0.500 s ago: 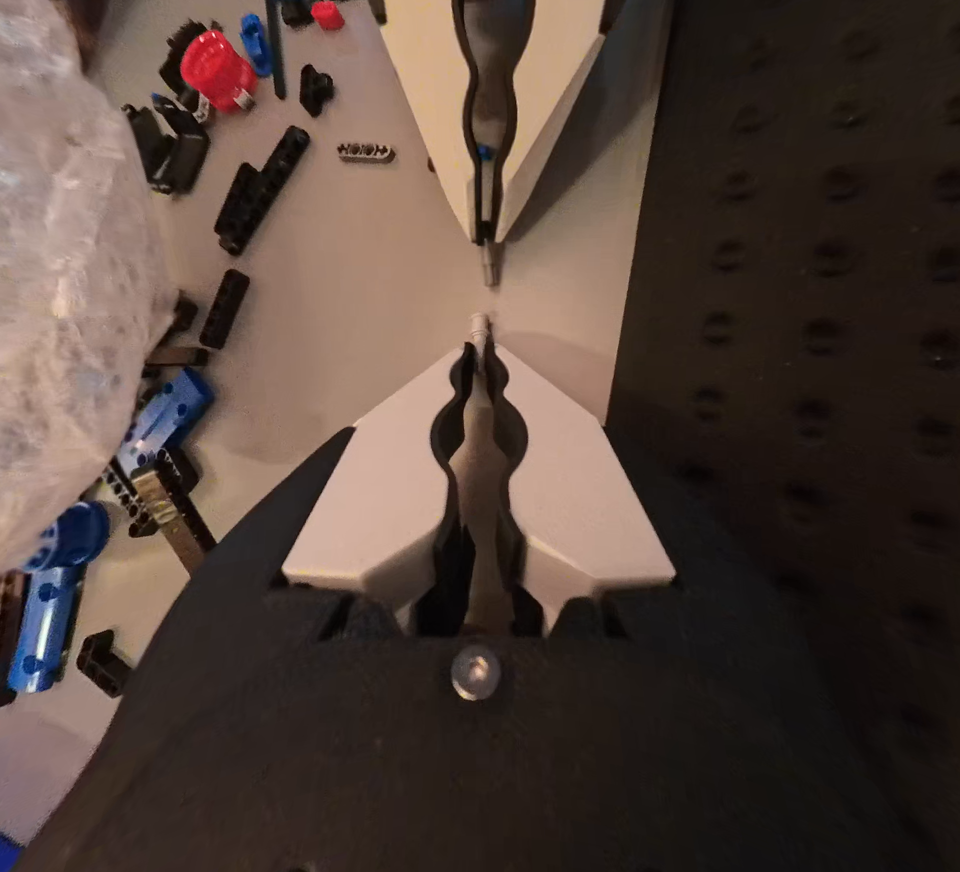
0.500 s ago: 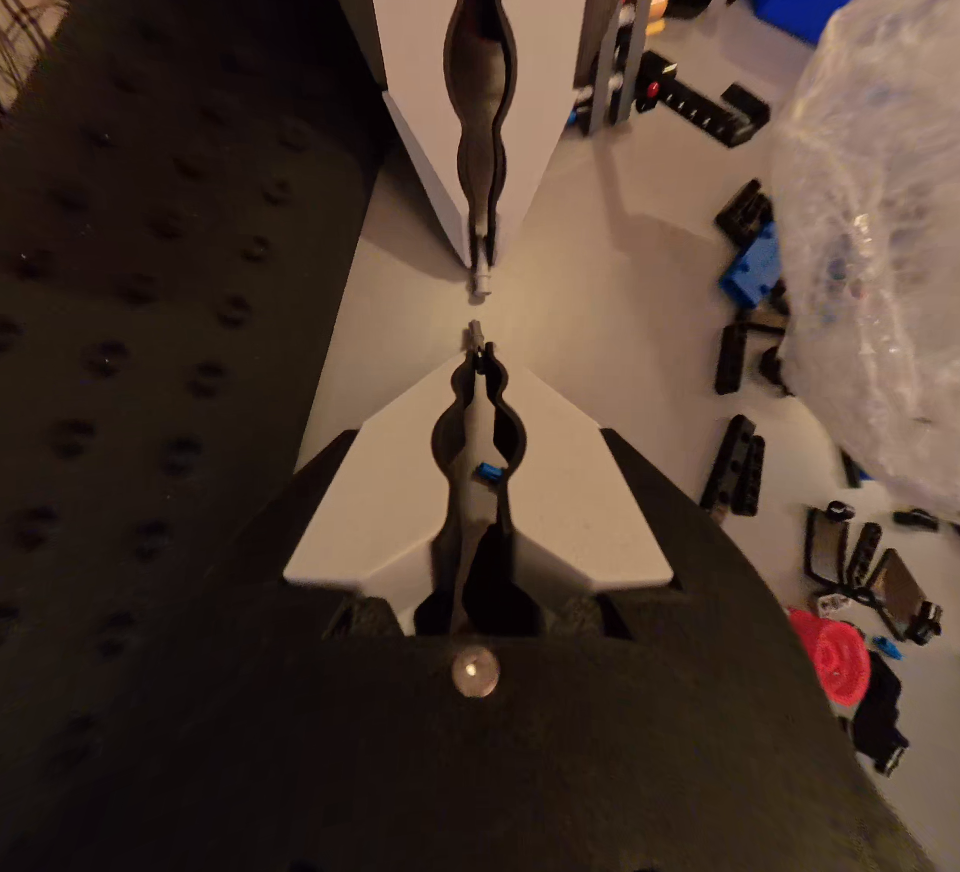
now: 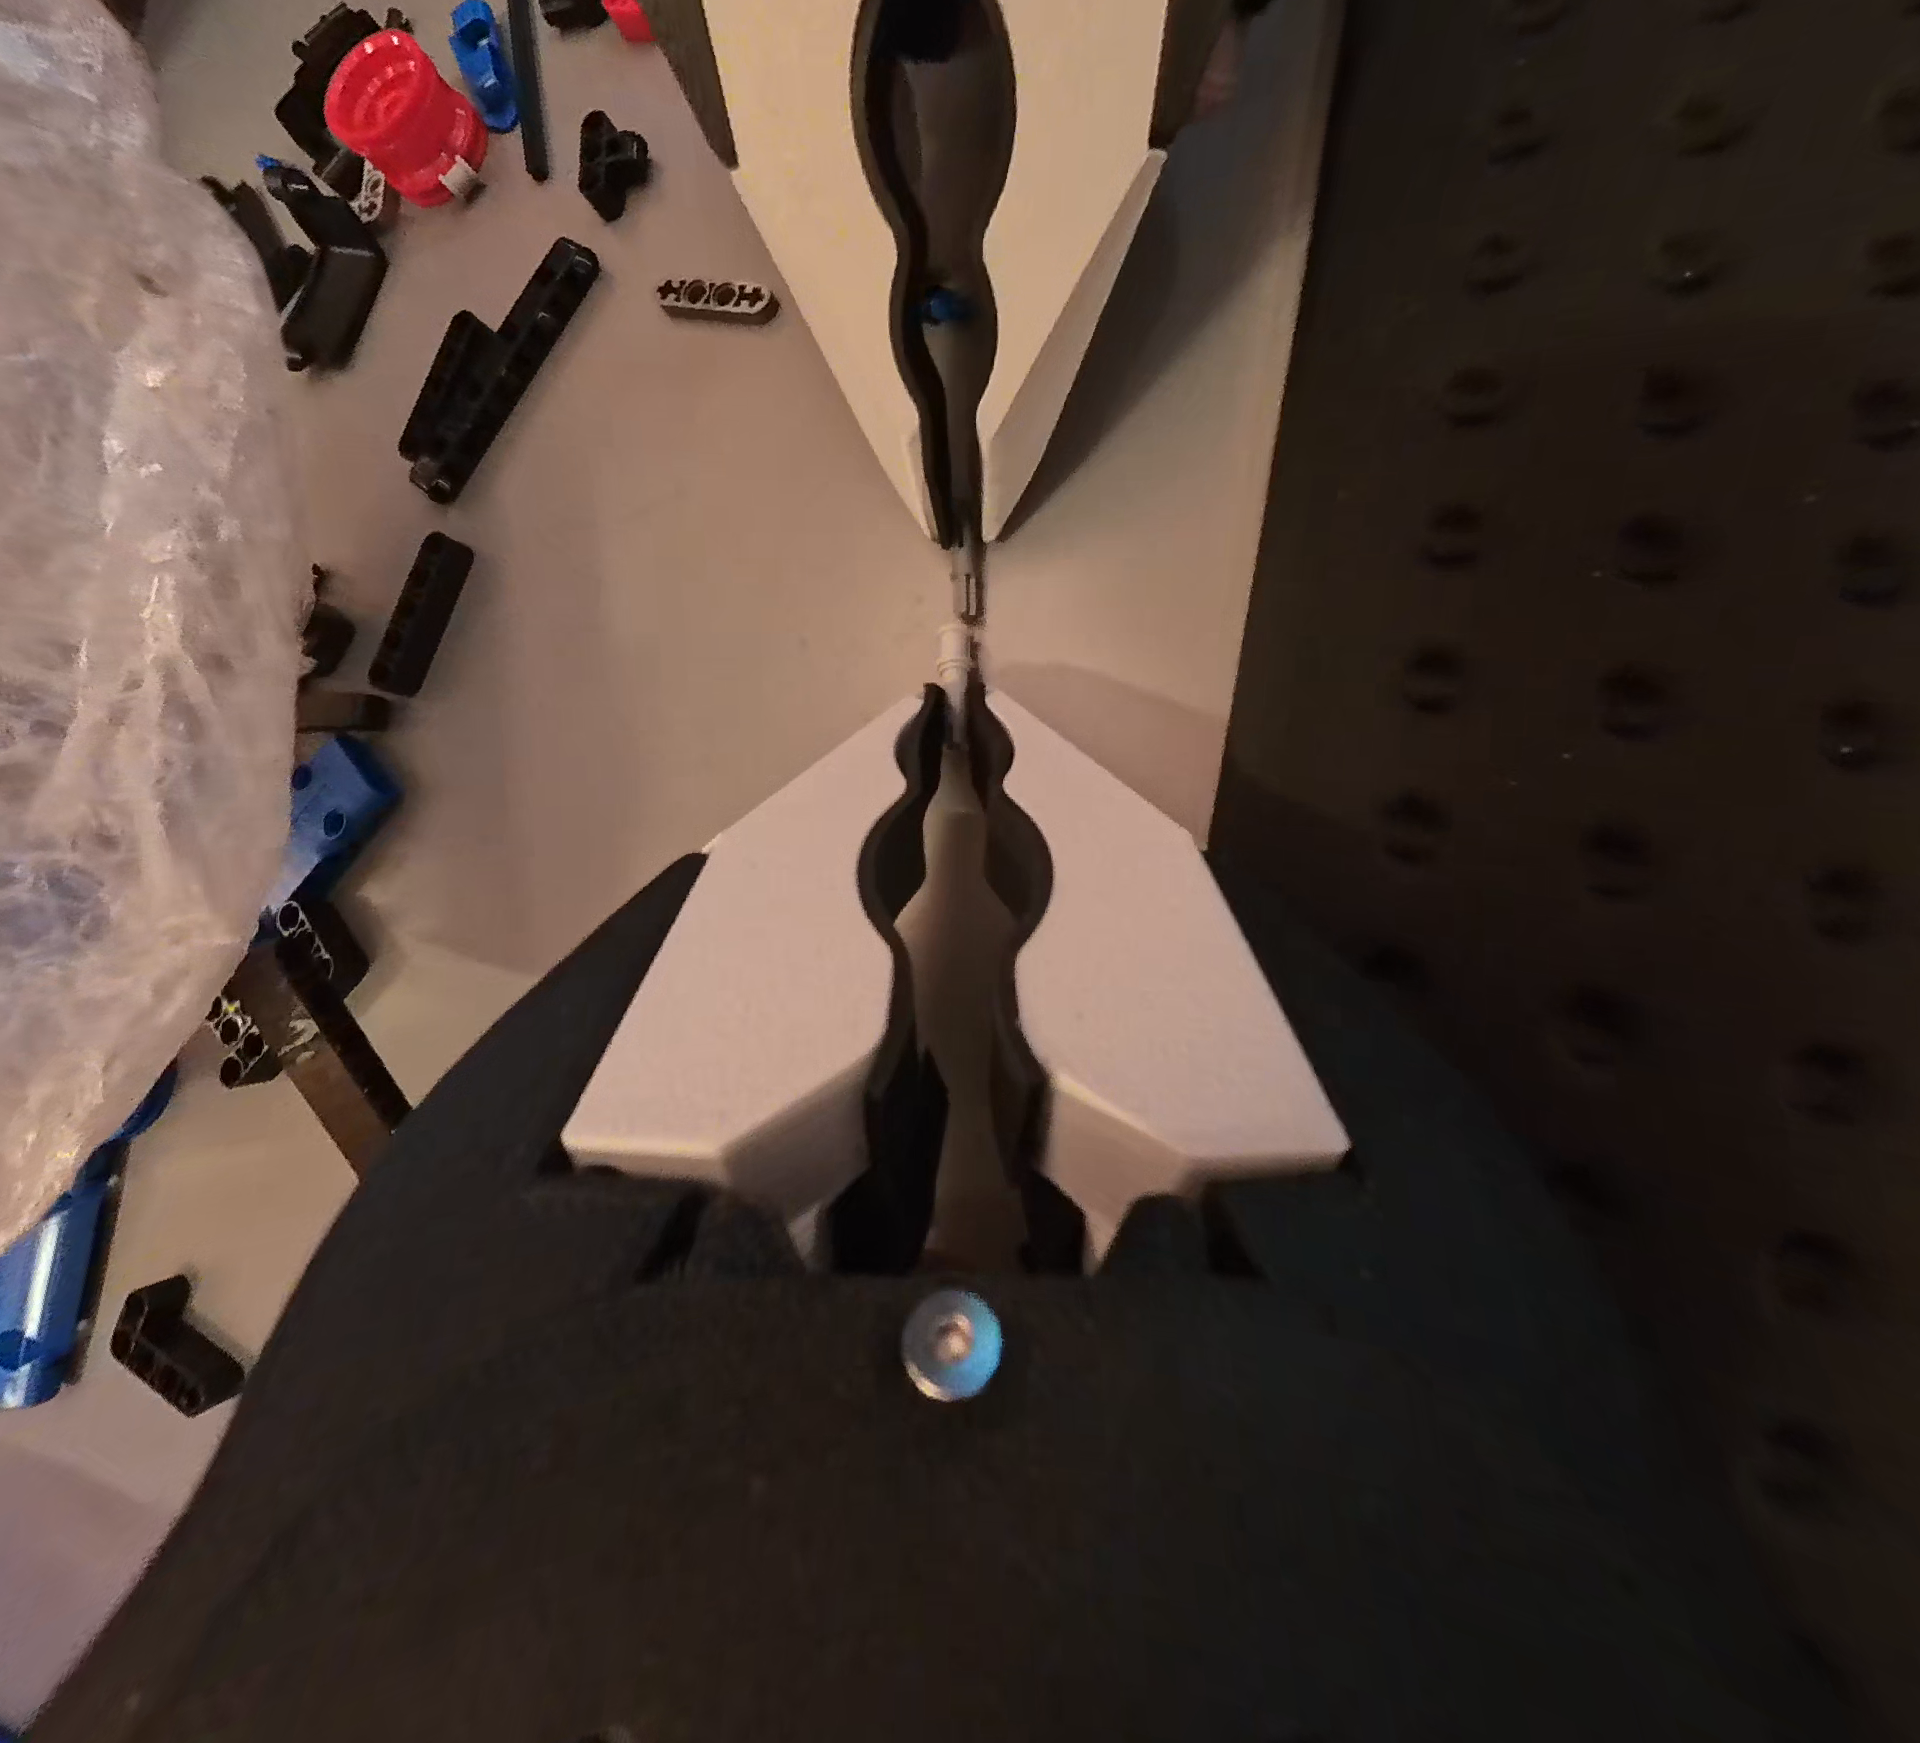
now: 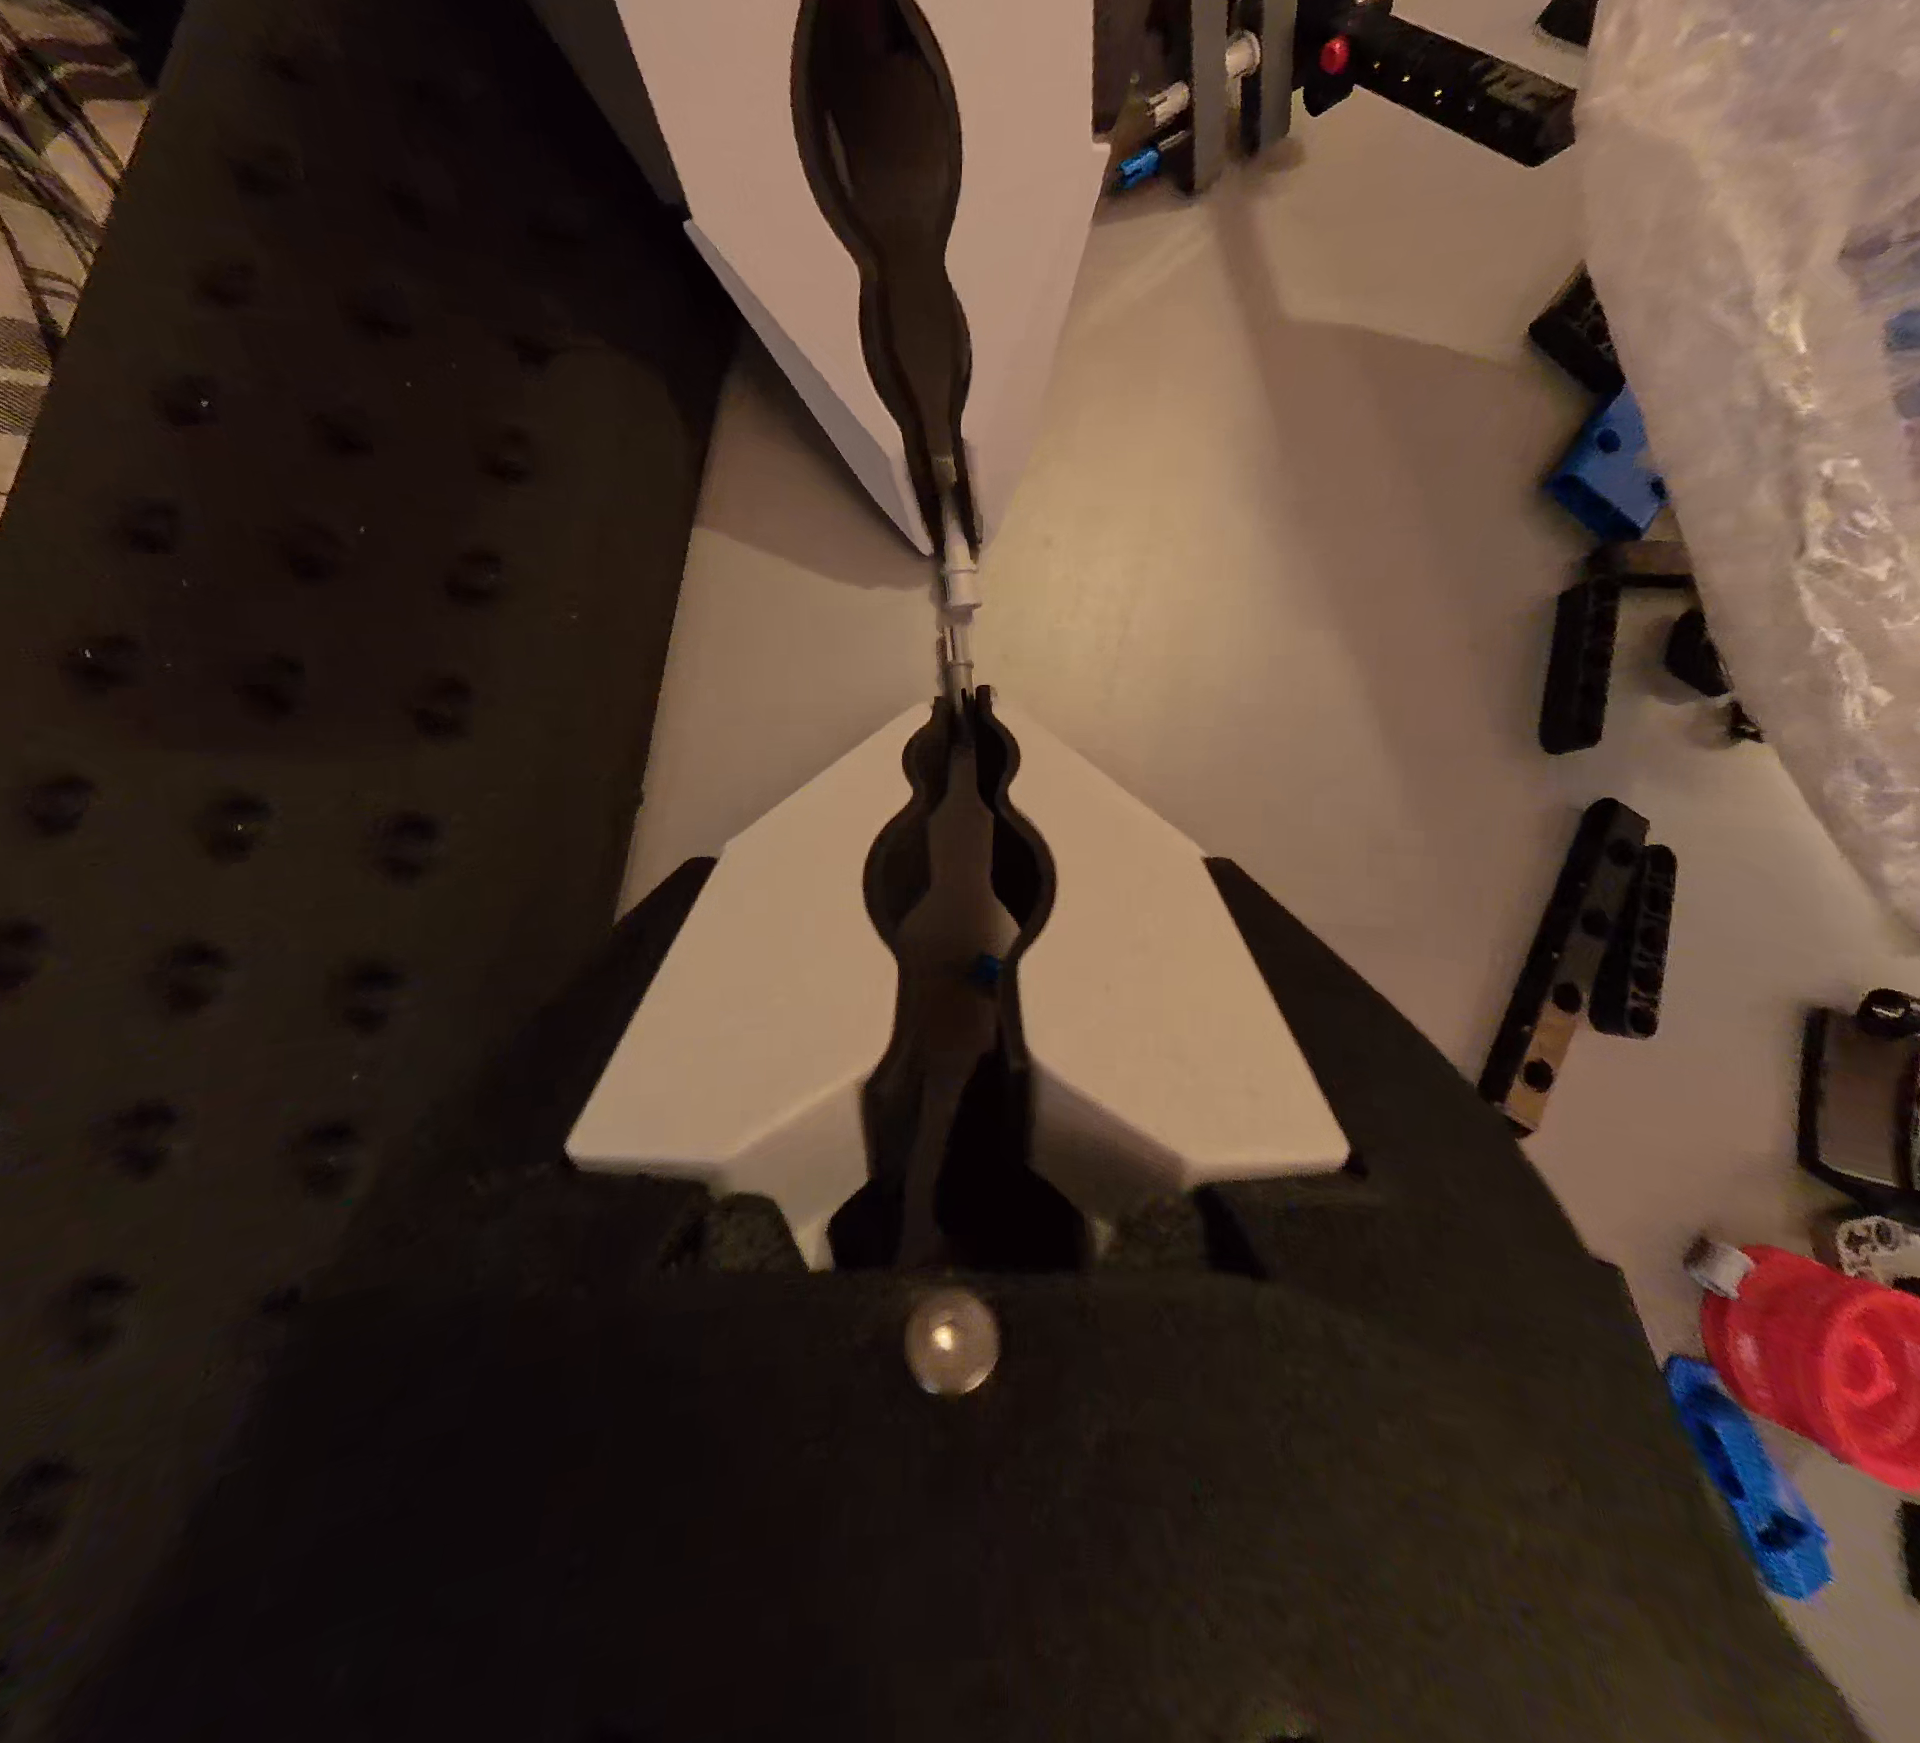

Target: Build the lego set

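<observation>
My two grippers face each other tip to tip above the pale table. In the left wrist view my left gripper (image 3: pixel 954 706) is shut on a small light grey pin (image 3: pixel 950 654). The right gripper (image 3: pixel 961 540) comes in from the top, shut on a darker grey pin (image 3: pixel 969 590). The two pin ends touch. In the right wrist view my right gripper (image 4: pixel 961 706) holds its grey pin (image 4: pixel 956 665) against the light pin (image 4: pixel 961 579) in the left gripper (image 4: pixel 951 530). A small blue piece (image 4: pixel 980 969) sits deeper between the right gripper's pads.
A black studded mat (image 3: pixel 1558 550) lies beside the grippers. A clear plastic bag (image 4: pixel 1766 343) bulges on the other side. A red wheel hub (image 3: pixel 400 119), black beams (image 3: pixel 499 363), blue bricks (image 4: pixel 1605 467) and a part-built grey assembly (image 4: pixel 1236 0) lie scattered around it. The grippers are tip to tip, or close to it. The right tips stand about 5 cm off the small blue piece (image 4: pixel 980 969). It is also in sight in the left wrist view (image 3: pixel 974 322).
The two grippers have closed the gap between them. The pin ends, apart before, now meet.
</observation>
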Demonstrator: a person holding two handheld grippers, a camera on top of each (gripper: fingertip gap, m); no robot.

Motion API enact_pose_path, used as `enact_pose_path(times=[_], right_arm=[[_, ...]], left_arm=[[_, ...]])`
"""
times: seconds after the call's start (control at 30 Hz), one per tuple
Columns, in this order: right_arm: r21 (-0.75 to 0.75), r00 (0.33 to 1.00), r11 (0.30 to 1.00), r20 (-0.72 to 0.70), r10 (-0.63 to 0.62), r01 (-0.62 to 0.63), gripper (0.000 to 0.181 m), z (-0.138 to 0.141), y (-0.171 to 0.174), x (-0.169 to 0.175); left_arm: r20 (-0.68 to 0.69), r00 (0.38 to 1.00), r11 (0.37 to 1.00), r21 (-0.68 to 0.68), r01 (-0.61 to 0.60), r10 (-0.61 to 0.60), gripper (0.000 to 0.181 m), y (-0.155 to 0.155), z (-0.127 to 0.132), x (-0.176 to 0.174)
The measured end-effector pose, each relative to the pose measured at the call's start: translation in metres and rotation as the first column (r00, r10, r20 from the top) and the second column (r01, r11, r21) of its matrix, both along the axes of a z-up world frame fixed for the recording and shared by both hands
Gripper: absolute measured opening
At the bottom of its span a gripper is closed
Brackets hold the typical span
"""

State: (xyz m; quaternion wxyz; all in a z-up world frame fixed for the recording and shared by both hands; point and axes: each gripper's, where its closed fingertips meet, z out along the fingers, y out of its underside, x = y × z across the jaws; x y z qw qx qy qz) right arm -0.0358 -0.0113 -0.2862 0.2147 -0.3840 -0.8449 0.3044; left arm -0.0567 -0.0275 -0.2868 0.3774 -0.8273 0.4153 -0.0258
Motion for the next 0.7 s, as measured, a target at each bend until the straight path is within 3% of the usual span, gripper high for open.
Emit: enact_pose_path(times=[0.37,0.7], right_arm=[[-0.068,1.0,0.998,-0.018,-0.013,0.012,0.001,0.0003,-0.0013,-0.0031],[-0.034,0.997,0.997,-0.053,0.06,-0.062,0.002,0.0003,-0.0018,-0.0039]], left_arm=[[0.013,1.0,1.0,-0.004,0.0,0.0,0.003,-0.0005,-0.0004,0.0008],[0.078,0.997,1.0,-0.021,0.001,0.0,0.003,-0.0011,-0.0012,0.0006]])
